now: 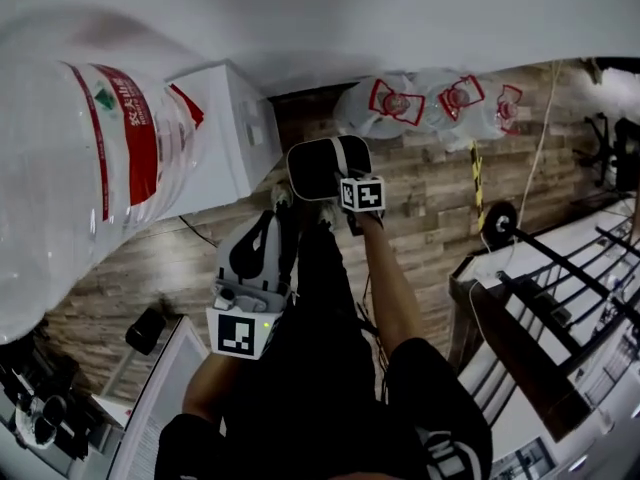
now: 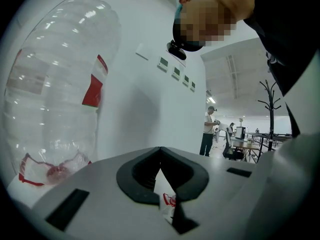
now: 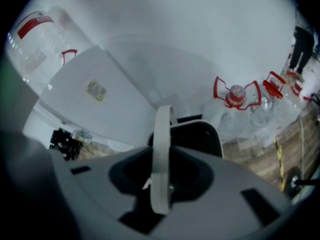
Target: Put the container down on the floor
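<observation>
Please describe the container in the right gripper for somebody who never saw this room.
Along the wall, three clear water jugs with red handles stand on the wooden floor. Left of them in the head view, the right gripper holds the container: dark inside, white-rimmed, without red.

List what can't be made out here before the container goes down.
- Container, right gripper view: only its white rim and dark inside show; the right claw, shut on its handle, covers the base.
- Floor below it, head view: hidden by the container and the person's legs.
- Big bottle, head view: cut off by the left edge; its support is unseen.
</observation>
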The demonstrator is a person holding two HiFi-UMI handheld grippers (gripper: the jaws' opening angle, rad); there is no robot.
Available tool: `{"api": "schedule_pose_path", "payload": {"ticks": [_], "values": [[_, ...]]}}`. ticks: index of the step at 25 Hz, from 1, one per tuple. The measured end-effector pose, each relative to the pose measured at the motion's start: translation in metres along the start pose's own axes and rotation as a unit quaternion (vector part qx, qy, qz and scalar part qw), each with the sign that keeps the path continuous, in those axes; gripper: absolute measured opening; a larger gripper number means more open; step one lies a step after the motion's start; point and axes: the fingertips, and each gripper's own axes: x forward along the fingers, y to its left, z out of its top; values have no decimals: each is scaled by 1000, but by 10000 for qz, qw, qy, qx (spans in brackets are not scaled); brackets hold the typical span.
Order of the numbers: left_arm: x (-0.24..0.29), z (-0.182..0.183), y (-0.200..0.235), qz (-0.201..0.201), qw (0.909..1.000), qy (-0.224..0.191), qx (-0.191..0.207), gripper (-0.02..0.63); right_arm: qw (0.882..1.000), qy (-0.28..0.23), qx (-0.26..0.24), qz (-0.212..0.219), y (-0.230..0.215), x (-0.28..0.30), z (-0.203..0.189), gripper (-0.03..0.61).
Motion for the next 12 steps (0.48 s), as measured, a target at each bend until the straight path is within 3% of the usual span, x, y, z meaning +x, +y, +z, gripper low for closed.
{"api": "schedule_pose_path", "payload": {"ticks": [12], "values": [[29, -23, 31, -70, 9999, 76, -85, 29, 9999, 1, 134, -70, -18, 104, 16, 115]]}}
